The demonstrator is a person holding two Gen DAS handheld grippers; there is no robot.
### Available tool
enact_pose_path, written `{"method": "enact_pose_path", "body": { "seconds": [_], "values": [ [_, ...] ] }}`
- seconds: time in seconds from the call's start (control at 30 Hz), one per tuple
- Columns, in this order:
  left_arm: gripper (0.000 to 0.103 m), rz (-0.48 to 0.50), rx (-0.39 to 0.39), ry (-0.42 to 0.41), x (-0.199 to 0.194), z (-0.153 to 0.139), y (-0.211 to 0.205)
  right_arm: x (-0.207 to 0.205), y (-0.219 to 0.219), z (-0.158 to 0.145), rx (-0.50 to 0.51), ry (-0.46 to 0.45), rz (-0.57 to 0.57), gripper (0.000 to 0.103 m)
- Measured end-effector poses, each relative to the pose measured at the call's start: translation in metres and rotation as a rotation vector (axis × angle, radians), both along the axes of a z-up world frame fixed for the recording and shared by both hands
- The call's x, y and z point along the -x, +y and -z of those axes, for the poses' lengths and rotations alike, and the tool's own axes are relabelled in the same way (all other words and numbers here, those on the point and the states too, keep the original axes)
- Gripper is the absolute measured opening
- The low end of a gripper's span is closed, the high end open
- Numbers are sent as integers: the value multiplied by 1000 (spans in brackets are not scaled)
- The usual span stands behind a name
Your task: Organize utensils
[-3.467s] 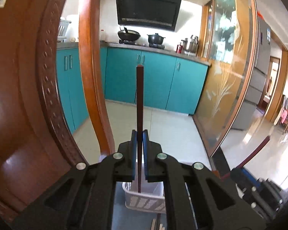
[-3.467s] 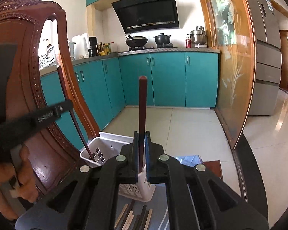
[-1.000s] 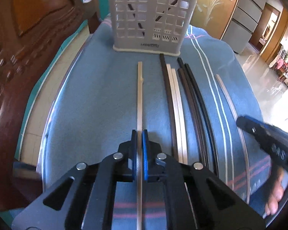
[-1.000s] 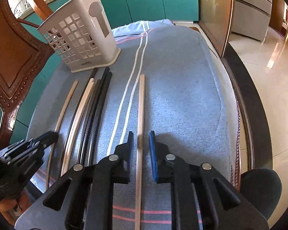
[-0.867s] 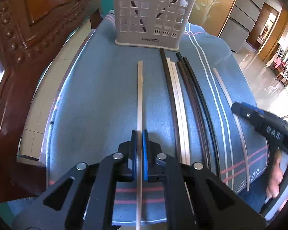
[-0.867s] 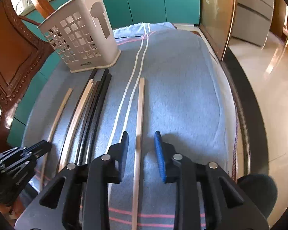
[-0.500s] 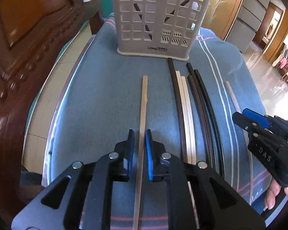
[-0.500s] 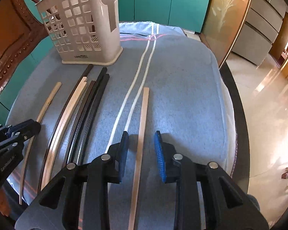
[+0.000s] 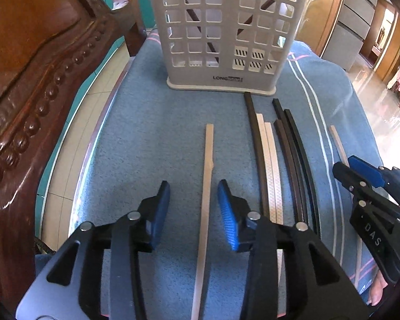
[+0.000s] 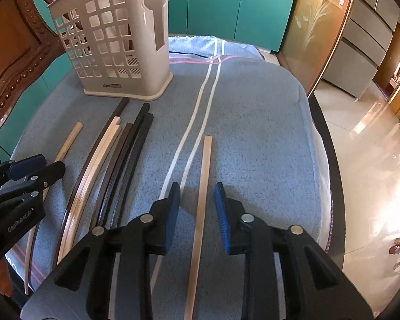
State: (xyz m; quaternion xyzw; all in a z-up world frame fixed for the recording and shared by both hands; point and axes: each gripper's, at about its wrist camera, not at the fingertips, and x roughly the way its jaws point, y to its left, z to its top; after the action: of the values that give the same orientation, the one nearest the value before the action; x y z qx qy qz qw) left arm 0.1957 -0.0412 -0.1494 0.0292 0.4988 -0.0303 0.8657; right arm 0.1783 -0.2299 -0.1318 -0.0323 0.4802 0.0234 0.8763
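A white slotted utensil basket stands at the far end of a blue towel; dark chopsticks lean inside it. My left gripper is open, its jaws either side of a pale wooden chopstick that lies flat on the towel. My right gripper is open, its jaws either side of another pale chopstick. Between them lies a bundle of dark and cream chopsticks, also in the right wrist view. The basket also shows in the right wrist view.
A carved wooden chair back rises close on the left of the towel. The towel-covered surface drops off at its right edge to a tiled floor. Teal cabinets stand behind.
Both grippers came down from holding dark chopsticks over the basket to the towel. The left gripper, shut on the pale chopstick a second ago, has opened wide; the right jaws have also widened.
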Motion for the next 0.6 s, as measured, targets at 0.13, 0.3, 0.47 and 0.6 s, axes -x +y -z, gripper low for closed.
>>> {"method": "enact_pose_path", "body": {
  "seconds": [0.13, 0.3, 0.47, 0.6],
  "values": [
    [41, -1, -4, -10, 1, 1, 1, 7, -2, 0, -10, -7, -2, 29],
    [41, 0, -6, -16, 2, 2, 1, 9, -4, -1, -7, -11, -11, 29],
    [41, -1, 3, -17, 7, 3, 1, 9, -3, -1, -7, -8, -5, 29],
    [42, 6, 0, -24, 11, 3, 2, 9, -3, -1, -2, -9, -11, 29]
  ]
}}
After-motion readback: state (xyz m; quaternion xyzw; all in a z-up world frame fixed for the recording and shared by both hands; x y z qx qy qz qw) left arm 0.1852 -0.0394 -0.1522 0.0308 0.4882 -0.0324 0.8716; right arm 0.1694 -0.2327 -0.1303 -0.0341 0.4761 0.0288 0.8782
